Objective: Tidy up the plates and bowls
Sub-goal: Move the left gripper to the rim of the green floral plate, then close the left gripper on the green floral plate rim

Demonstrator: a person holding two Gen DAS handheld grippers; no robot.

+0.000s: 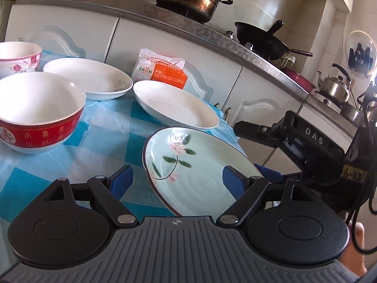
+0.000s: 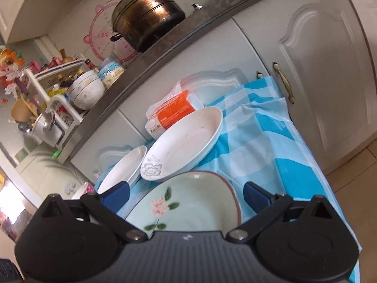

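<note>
A pale green plate (image 1: 202,172) with a thin dark rim, faint concentric ridges and a painted pink flower on a dark stem with green leaves lies on the blue-and-white checked tablecloth (image 1: 103,139), directly ahead of the left gripper (image 1: 178,180); its near part sits between that gripper's blue fingertips, which are spread wide and not pressing on it. The same plate (image 2: 188,202) also sits between the widely parted blue tips of the right gripper (image 2: 186,197), its near edge passing under the gripper body. In the left wrist view the right gripper (image 1: 271,174) shows as a black tool coming in from the right side, one blue tip just beside the plate's right edge. Whether either tool touches the plate cannot be told. Just beyond the green plate stands a white shallow plate (image 1: 175,105) with a small grey flower print on its rim, seen clearly in the right wrist view (image 2: 183,143). Further out and to the left is a second white shallow plate (image 1: 88,79), likewise with a grey motif. That makes three plates in all. Two bowls are in sight on the left gripper's left: a red-banded bowl (image 1: 38,113) with gold characters and a white inside, and behind it a white bowl with pink roses (image 1: 20,59). An orange-and-white packet (image 1: 161,69) leans at the back, just behind the nearer white plate, against the cream cabinet doors (image 1: 256,101).
</note>
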